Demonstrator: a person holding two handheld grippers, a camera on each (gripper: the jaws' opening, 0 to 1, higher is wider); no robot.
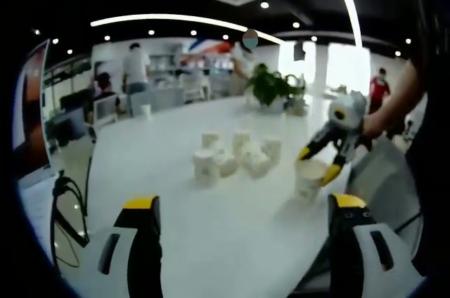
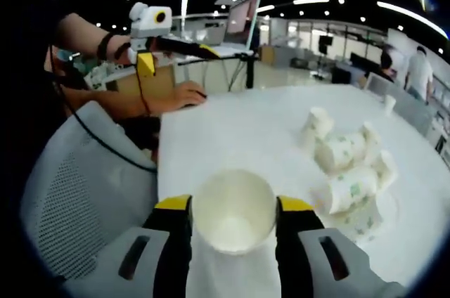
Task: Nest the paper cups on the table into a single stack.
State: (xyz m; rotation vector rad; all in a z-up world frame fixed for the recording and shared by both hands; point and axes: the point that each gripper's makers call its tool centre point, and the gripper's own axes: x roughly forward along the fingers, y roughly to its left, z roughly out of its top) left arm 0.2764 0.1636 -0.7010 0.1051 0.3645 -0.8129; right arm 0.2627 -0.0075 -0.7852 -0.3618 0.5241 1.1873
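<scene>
Evidently the first pick was in hand: the right gripper [image 2: 232,224] had its jaws around an upright paper cup [image 2: 233,217] at lower centre, probably gripping it. The left gripper [image 1: 246,242] hung with jaws apart, holding nothing. Next, carry that cup to the jumbled cups [image 2: 348,164] at right; bare white surface [image 2: 232,136] lay between.

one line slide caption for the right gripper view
Right gripper straddling an upright paper cup, loose cups clustered beyond.
</scene>
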